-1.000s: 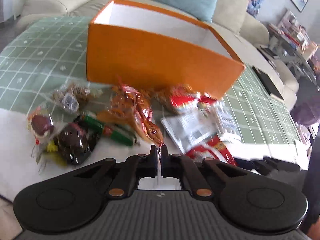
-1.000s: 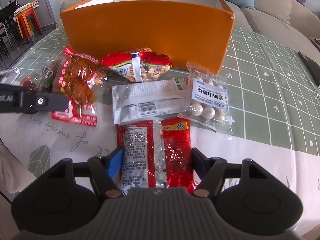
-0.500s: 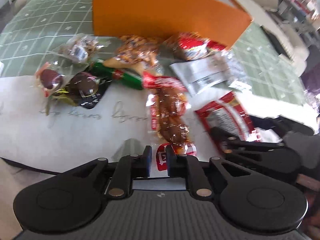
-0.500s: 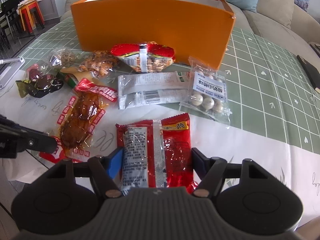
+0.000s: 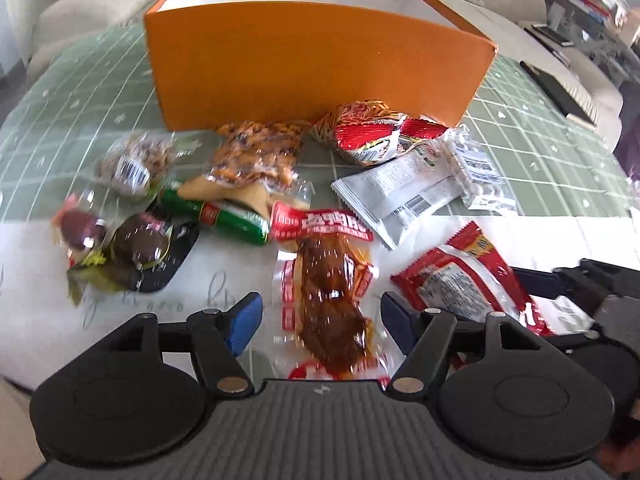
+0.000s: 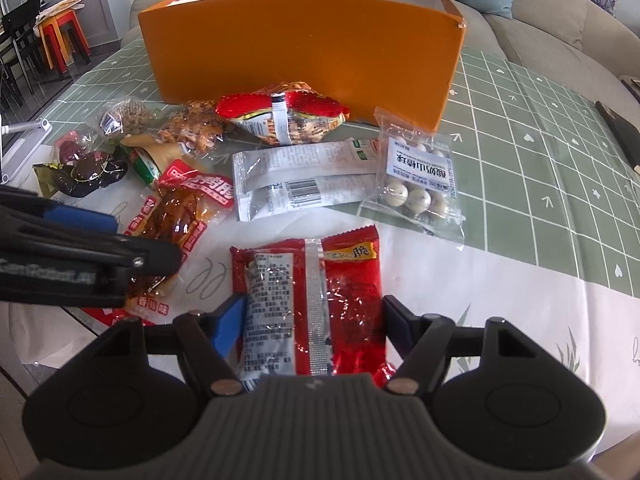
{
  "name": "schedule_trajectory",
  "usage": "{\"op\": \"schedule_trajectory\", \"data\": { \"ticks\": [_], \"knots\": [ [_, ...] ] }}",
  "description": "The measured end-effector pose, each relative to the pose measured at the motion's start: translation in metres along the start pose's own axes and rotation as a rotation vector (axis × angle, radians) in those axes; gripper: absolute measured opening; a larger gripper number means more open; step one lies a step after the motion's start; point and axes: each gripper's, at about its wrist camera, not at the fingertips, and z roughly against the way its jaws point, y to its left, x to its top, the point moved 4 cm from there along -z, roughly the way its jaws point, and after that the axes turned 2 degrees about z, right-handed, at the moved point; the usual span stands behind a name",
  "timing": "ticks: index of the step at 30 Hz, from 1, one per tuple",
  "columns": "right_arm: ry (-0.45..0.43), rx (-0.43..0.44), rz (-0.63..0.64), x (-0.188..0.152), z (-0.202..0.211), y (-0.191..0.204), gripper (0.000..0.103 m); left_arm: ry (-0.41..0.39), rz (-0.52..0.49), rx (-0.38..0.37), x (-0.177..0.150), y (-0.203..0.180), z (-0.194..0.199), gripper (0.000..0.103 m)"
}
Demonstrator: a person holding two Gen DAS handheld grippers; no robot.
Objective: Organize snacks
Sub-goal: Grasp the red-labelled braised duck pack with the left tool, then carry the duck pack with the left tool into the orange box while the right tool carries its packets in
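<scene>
An open orange box (image 5: 312,68) (image 6: 304,48) stands at the back of the table with snack packets scattered in front. My left gripper (image 5: 320,318) is open, its fingers either side of a red-brown meat packet (image 5: 332,300) lying flat; that packet also shows in the right wrist view (image 6: 176,216). My right gripper (image 6: 310,328) is open around a red foil packet (image 6: 312,296), which lies on the table and also shows in the left wrist view (image 5: 464,276). The left gripper's arm (image 6: 80,264) crosses the right wrist view at the left.
Other snacks lie between the grippers and the box: a silver packet (image 6: 300,180), a clear bag of white balls (image 6: 416,184), a red peanut bag (image 6: 280,116), a green sausage (image 5: 224,216), dark round sweets (image 5: 132,248). A sofa stands behind.
My left gripper has opened and let go of the red-brown meat packet, which now lies flat on the table between its fingers. The right gripper has stayed open around the red foil packet.
</scene>
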Motion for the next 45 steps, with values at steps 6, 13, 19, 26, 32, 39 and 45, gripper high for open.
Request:
{"op": "schedule_trajectory", "data": {
  "ticks": [6,13,19,26,32,39,45],
  "knots": [
    [-0.012,0.005,0.008,0.000,-0.001,0.000,0.073,-0.032,-0.069,0.030,-0.002,-0.014,-0.012,0.079],
    [-0.028,0.007,0.027,0.000,-0.002,0.002,0.073,-0.074,-0.130,0.047,-0.005,-0.019,-0.013,0.070],
    [-0.027,0.020,0.023,0.001,-0.001,0.003,0.070,-0.082,-0.135,0.045,-0.008,-0.017,-0.008,0.066],
    [-0.036,0.034,0.013,0.003,0.007,0.003,0.070,-0.096,-0.093,0.033,-0.010,-0.011,0.003,0.064],
    [-0.041,0.068,-0.009,0.004,0.018,0.005,0.070,-0.111,-0.051,0.022,-0.010,-0.004,0.015,0.063],
    [-0.103,0.039,0.003,0.011,0.039,0.008,0.070,-0.137,-0.019,0.014,-0.004,-0.001,0.031,0.063],
    [-0.158,0.040,0.019,0.026,0.053,0.010,0.070,-0.159,-0.006,0.019,0.011,0.003,0.044,0.063]
  ]
}}
